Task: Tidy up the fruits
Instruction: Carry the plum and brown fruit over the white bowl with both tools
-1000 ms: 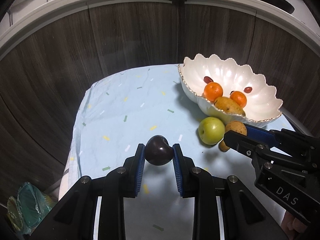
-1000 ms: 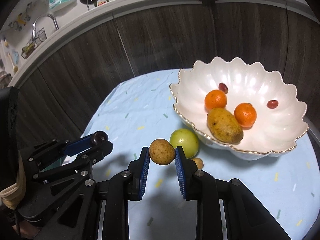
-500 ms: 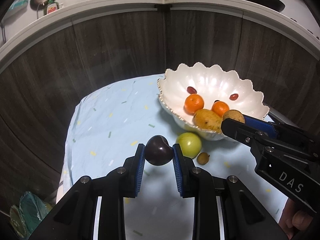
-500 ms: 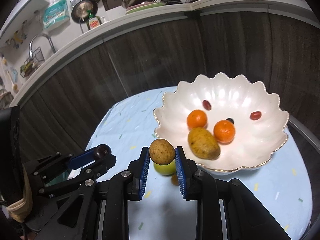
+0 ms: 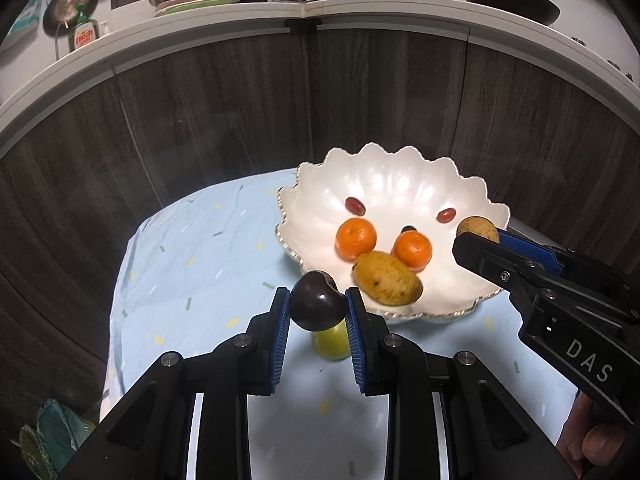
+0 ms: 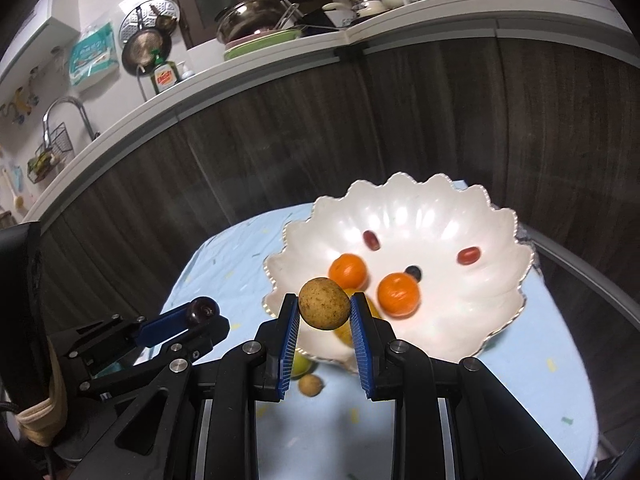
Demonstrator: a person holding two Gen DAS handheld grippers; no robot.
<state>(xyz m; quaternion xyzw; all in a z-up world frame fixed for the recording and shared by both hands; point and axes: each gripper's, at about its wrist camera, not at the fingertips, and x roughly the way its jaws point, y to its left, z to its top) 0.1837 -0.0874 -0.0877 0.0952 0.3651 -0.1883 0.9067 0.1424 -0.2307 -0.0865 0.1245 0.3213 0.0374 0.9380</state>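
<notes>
My left gripper (image 5: 318,309) is shut on a dark purple plum (image 5: 317,306), held in the air at the near rim of the white scalloped bowl (image 5: 400,176). My right gripper (image 6: 324,309) is shut on a round brown speckled fruit (image 6: 324,303), raised over the bowl's (image 6: 440,196) near left edge. Inside the bowl lie two oranges (image 5: 356,239) (image 5: 413,249), a yellow-brown mango (image 5: 387,283), two red dates (image 5: 355,205) and a small dark berry (image 6: 413,272). A green apple (image 5: 332,342) and a small brown fruit (image 6: 311,385) rest on the cloth in front of the bowl.
A pale blue confetti-patterned cloth (image 5: 192,264) covers the small table. Dark wood cabinet fronts (image 5: 240,120) stand close behind it, with a white counter (image 5: 304,8) of pots and dishes above. A person's fingers (image 5: 596,446) show at lower right.
Both grippers have risen and advanced toward the bowl, each keeping its fruit. The apple now sits under the left gripper, and the bowl lies lower and more central in both views.
</notes>
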